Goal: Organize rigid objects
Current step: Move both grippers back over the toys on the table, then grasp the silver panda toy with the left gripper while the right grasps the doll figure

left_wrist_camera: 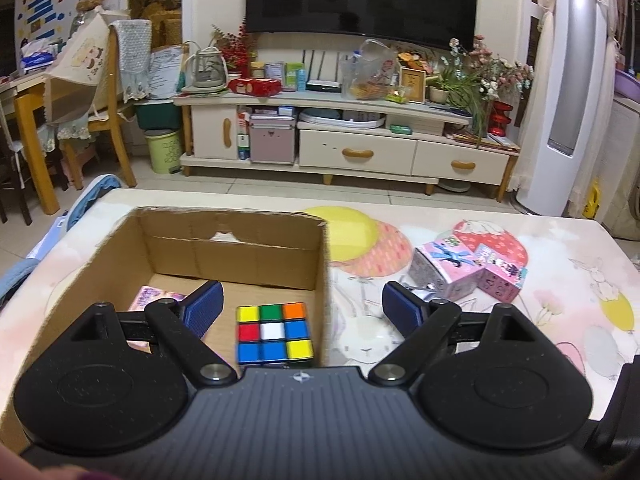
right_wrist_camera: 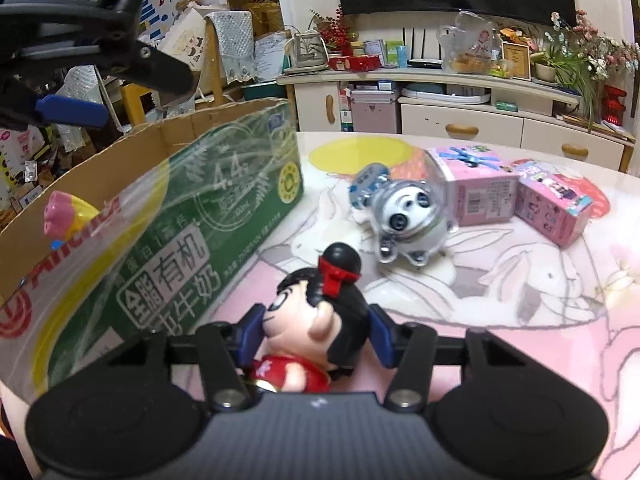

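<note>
Doll [right_wrist_camera: 316, 320] lies head-forward along the right gripper [right_wrist_camera: 318, 330], jaws clamping it.

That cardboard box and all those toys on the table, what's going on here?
A person is tidying toys into the cardboard box, holding a pair of tongs in each hand. The right tongs are closed on a little doll with black hair and a red outfit, beside the box. The left tongs hang open above the box, holding nothing. A puzzle cube already lies inside. A white toy animal and two pink boxes wait on the table.
</note>
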The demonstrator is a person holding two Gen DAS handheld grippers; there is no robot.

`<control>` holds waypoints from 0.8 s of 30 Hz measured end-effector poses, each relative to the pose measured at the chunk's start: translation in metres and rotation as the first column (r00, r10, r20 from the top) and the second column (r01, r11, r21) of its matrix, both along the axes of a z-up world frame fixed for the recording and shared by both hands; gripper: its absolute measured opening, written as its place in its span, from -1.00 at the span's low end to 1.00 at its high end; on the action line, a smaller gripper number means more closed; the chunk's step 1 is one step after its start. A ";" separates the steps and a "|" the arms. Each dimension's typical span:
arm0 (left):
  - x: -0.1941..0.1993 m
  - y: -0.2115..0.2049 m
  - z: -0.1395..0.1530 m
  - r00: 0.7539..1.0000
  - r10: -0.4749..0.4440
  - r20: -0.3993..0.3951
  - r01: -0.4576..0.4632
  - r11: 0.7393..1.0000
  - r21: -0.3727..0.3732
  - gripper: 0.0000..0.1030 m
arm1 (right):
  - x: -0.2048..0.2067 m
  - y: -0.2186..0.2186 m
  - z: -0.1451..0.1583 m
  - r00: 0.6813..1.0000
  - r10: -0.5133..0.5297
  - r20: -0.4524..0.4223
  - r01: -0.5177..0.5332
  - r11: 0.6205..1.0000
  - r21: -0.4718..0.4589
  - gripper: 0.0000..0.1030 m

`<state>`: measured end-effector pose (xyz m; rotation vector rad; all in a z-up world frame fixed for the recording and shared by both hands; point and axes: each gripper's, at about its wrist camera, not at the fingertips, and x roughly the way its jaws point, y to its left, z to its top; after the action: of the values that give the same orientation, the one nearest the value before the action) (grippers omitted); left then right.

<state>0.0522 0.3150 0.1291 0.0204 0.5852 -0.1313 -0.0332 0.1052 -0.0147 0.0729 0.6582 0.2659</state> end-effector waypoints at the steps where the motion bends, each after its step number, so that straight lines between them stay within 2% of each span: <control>1: 0.001 0.000 0.000 1.000 -0.010 0.001 0.010 1.000 -0.002 1.00 | -0.001 -0.006 0.000 1.000 -0.008 0.002 0.008 1.000 -0.004 0.04; 8: 0.008 -0.018 -0.011 0.992 -0.126 -0.010 0.126 0.992 -0.006 1.00 | -0.009 -0.055 0.000 0.996 -0.086 0.014 0.087 0.996 -0.022 0.05; 14: 0.017 -0.045 -0.027 0.966 -0.255 -0.037 0.256 0.966 0.024 1.00 | -0.009 -0.101 -0.001 0.985 -0.173 0.017 0.173 0.985 0.007 0.05; 18: 0.025 -0.064 -0.043 0.944 -0.323 -0.065 0.328 0.941 0.087 1.00 | -0.010 -0.122 -0.002 0.980 -0.199 0.012 0.199 0.979 0.034 0.05; 22: 0.035 -0.073 -0.058 0.943 -0.326 -0.067 0.332 0.930 0.158 1.00 | -0.007 -0.136 -0.003 0.979 -0.204 0.000 0.203 0.978 0.056 0.05; 24: 0.041 -0.078 -0.068 0.936 -0.340 -0.085 0.351 0.915 0.200 1.00 | -0.007 -0.140 -0.003 0.981 -0.193 -0.002 0.193 0.979 0.067 0.06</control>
<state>0.0928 0.2366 0.0609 0.3317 0.6389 -0.4149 -0.0398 -0.0344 -0.0174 0.1991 0.6327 0.1007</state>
